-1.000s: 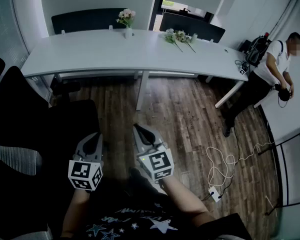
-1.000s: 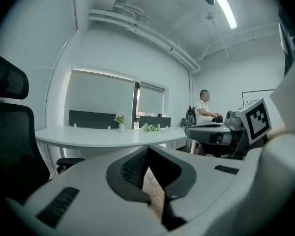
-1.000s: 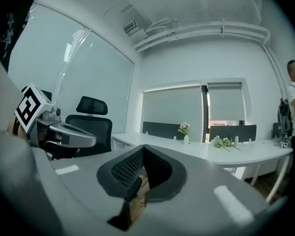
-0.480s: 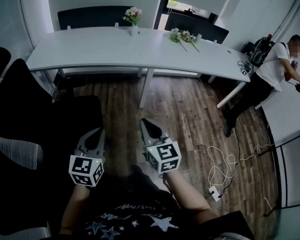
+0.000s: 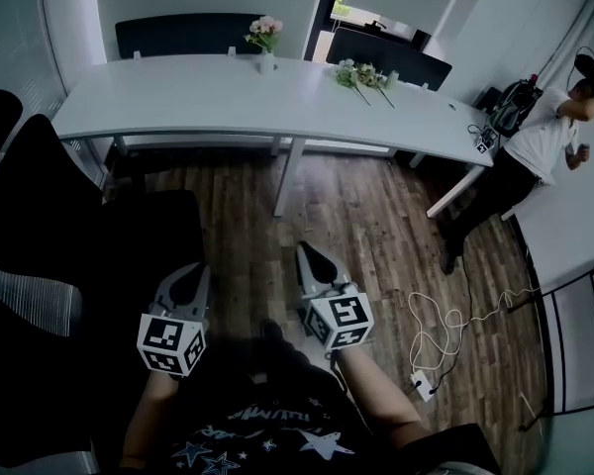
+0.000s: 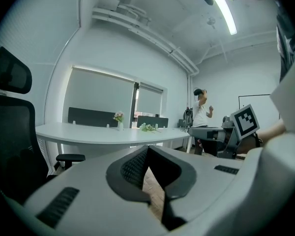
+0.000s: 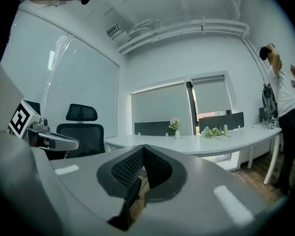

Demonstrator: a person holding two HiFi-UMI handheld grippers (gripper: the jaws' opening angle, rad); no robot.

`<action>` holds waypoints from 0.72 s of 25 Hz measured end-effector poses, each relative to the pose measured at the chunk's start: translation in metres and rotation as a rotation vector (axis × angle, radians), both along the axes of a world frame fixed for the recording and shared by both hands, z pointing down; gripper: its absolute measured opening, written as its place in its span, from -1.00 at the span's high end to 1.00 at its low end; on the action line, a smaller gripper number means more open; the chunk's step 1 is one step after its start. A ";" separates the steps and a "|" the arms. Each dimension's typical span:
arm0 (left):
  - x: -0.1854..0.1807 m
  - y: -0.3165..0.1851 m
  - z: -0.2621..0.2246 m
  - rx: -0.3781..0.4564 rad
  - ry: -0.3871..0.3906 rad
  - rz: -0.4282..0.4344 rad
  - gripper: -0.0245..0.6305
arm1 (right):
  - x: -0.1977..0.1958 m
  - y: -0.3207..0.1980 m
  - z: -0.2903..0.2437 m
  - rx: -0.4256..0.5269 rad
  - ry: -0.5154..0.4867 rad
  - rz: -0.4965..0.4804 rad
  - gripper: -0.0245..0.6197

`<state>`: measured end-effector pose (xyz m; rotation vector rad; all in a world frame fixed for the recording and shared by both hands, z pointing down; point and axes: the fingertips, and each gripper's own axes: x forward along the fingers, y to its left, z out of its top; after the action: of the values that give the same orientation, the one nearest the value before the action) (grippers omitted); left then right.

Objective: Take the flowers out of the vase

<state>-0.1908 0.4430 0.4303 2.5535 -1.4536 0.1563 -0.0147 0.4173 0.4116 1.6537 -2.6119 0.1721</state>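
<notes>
Vase (image 5: 266, 63) with pink flowers (image 5: 264, 31) stands upright near the far edge of the white table (image 5: 178, 97); loose stems (image 5: 360, 73) lie on the tabletop to its right; left gripper (image 5: 191, 276) and right gripper (image 5: 308, 255) hang low above the wooden floor (image 5: 376, 226), well apart from the vase; jaws of each pressed together, nothing between them.

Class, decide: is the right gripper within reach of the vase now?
Probably not: the right gripper is far back, with a stretch of floor between it and the vase on the table.
</notes>
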 end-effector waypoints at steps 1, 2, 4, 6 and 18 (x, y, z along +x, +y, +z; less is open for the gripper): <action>0.001 -0.001 0.002 -0.004 0.002 0.000 0.90 | 0.003 -0.003 0.000 0.006 0.003 0.005 0.92; 0.001 -0.003 0.003 -0.007 0.004 -0.001 0.90 | 0.005 -0.007 0.002 0.005 0.005 0.004 0.92; 0.002 -0.007 0.006 -0.008 0.001 -0.003 0.90 | 0.005 -0.017 0.005 0.003 0.007 -0.008 0.92; 0.002 -0.017 0.008 -0.004 -0.007 -0.013 0.90 | 0.003 -0.031 0.010 0.003 0.009 -0.025 0.92; 0.036 -0.131 0.007 -0.020 0.001 -0.035 0.90 | 0.027 -0.153 0.016 -0.019 0.006 -0.066 0.92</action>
<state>-0.1547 0.3122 0.4377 2.5104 -1.4873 0.1640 0.0127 0.2638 0.4271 1.5575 -2.6470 0.1881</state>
